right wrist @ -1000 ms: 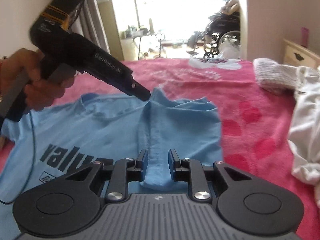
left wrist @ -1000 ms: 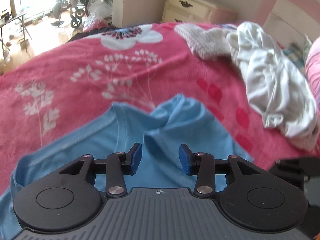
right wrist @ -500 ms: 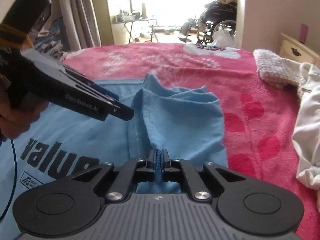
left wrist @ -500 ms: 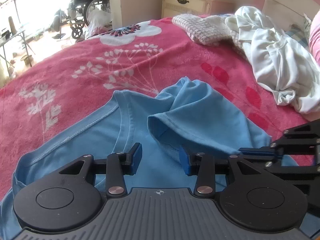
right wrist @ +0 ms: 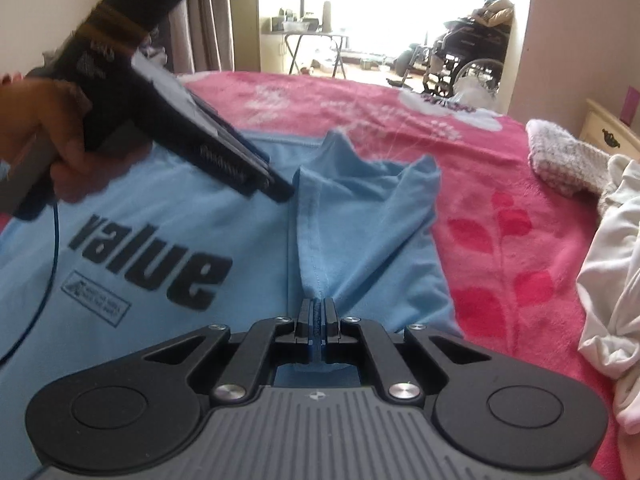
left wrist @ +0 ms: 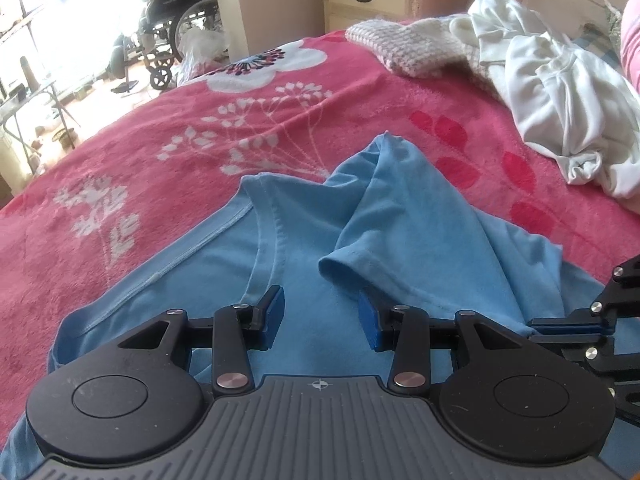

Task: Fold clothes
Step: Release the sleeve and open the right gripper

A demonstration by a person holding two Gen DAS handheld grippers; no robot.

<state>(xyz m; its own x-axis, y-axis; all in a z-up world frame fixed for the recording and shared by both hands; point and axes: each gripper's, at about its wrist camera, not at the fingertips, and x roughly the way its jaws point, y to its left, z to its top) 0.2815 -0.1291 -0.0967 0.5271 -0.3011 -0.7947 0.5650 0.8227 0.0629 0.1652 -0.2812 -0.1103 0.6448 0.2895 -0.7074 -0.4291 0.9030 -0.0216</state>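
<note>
A light blue T-shirt [right wrist: 168, 248] with the word "value" printed in dark letters lies chest up on a bed covered by a pink floral blanket [left wrist: 168, 152]. One short sleeve [left wrist: 408, 216] is lifted and folded partway in over the body, its hemmed cuff curling open. The right gripper [right wrist: 317, 320] has its jaws closed tight on a bunched ridge of the blue cloth along the sleeve seam, with fabric pinched visibly between them. The left gripper [left wrist: 322, 316] hovers low over the shirt near the collar [left wrist: 256, 232] with its jaws open and nothing between them; its right blue pad sits just beside the sleeve cuff. In the right wrist view this left gripper shows as a dark tool held in a bare hand [right wrist: 52, 136], its tip near the shoulder seam. A heap of white clothing [left wrist: 560, 100] and a pale knitted piece [left wrist: 404, 48] lie well apart toward the head of the bed, near a cream nightstand [left wrist: 372, 0]. A wheelchair [right wrist: 472, 56] stands in the bright doorway beyond. The shirt looks thin, light and limp, so it will likely sag and wrinkle wherever it is unsupported; firmer holds would be the stitched hems, the shoulder seam or the collar band, taken at two spread points to keep each fold straight.
</note>
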